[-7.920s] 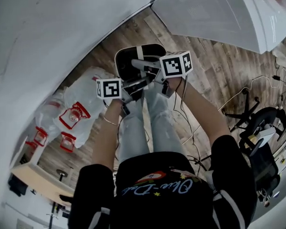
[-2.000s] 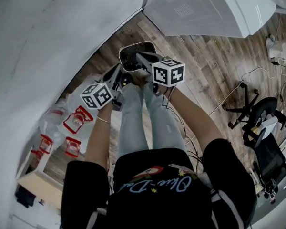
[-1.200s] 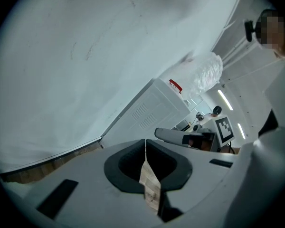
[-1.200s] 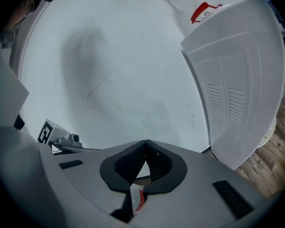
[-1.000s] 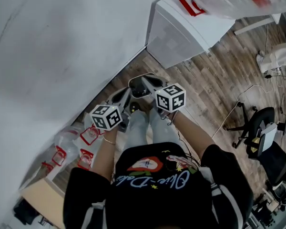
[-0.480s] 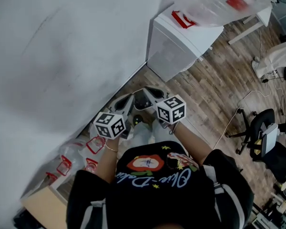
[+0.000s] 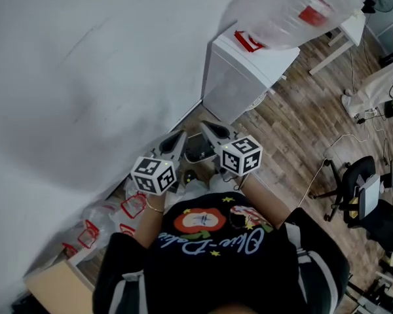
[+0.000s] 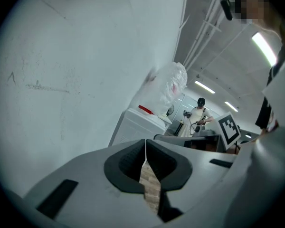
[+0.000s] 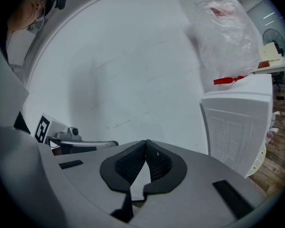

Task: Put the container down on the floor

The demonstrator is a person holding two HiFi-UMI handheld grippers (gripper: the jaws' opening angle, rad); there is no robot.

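Note:
The container (image 7: 197, 150), dark inside with a pale rim, stands on the wooden floor close to the wall, partly hidden behind both grippers. My left gripper (image 7: 180, 136) and right gripper (image 7: 204, 125) are held above it, side by side, jaws closed and empty. In the left gripper view the left gripper (image 8: 146, 142) has its pads pressed together with only floor showing below them. In the right gripper view the right gripper (image 9: 146, 143) is equally shut, facing the white wall. Neither gripper view shows the container.
A white cabinet (image 7: 239, 70) stands against the wall, with a clear plastic bag (image 7: 295, 8) on top. Plastic bags with red print (image 7: 111, 214) lie at the lower left. An office chair (image 7: 363, 198) and cables are at the right. A person (image 8: 199, 115) stands far off.
Both grippers have risen away from the container, which stays on the floor. The head view has lifted too, so the floor looks smaller and the cabinet has moved toward the middle of the view.

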